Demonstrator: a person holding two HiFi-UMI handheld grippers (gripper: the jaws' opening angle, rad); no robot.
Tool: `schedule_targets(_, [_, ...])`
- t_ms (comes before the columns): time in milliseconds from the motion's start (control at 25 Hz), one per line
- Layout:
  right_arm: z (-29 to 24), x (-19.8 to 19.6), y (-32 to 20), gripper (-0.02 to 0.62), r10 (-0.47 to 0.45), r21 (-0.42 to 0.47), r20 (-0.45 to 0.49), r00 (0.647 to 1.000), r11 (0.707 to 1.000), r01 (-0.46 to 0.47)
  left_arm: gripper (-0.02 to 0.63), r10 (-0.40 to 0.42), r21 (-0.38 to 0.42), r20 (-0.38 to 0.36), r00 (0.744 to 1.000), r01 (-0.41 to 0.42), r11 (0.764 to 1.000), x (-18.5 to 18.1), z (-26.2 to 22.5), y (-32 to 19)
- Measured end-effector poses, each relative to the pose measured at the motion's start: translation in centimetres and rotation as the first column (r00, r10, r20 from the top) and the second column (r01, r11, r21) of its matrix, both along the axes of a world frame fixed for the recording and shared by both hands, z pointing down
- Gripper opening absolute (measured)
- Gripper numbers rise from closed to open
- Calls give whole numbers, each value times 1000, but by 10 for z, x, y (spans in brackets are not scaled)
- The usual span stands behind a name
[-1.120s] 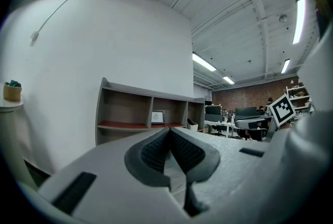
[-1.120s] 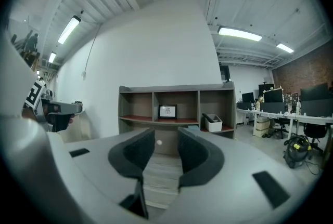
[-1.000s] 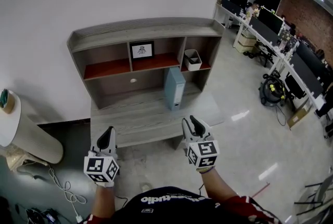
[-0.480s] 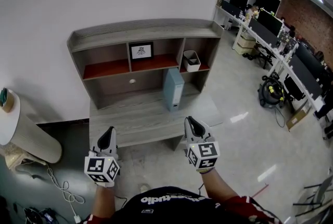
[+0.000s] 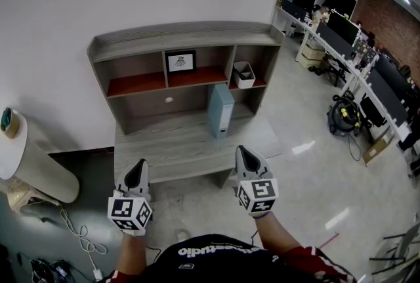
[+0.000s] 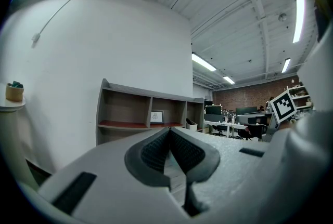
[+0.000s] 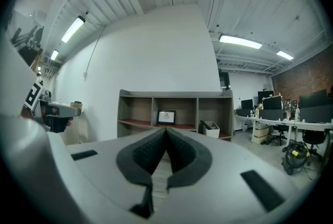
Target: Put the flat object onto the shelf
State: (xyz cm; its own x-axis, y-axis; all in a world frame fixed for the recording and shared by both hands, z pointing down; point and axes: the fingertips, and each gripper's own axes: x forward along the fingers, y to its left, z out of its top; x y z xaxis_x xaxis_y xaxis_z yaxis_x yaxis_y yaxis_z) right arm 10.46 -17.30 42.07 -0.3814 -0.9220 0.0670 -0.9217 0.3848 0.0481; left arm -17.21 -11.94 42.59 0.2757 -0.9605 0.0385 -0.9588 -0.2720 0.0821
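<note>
Head view, with both gripper views. A grey wood-grain shelf unit [image 5: 177,34] with red-lined compartments stands against the white wall, its lower desk board [image 5: 164,147] extending towards the person.

(a) A light blue, slim rectangular box [image 5: 221,109] stands upright on the desk board, below the divider between the middle and right compartments. It is well apart from both grippers.

(b) A small black-framed picture [image 5: 180,62] stands upright in the middle compartment.

(c) A white open-topped bin [image 5: 243,75] sits in the right compartment.

(d) The left gripper [image 5: 137,170] is held level in front of the desk edge. Its dark ribbed pads meet at the tips, with nothing between them.

(e) The right gripper [image 5: 246,155] is also level, near the desk's front right corner. Its jaws have just been closing and are now fully together, with nothing between them.

(f) A row of office desks with dark monitors [image 5: 341,25] runs along the right side of the room.
</note>
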Motion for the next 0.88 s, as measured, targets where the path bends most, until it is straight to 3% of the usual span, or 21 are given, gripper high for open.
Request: schedule_targets(880, [3,1,-6,3,4,-22,19,1000,1000,-4,6,16,3,-9,1000,-16,1000,3,0,-7])
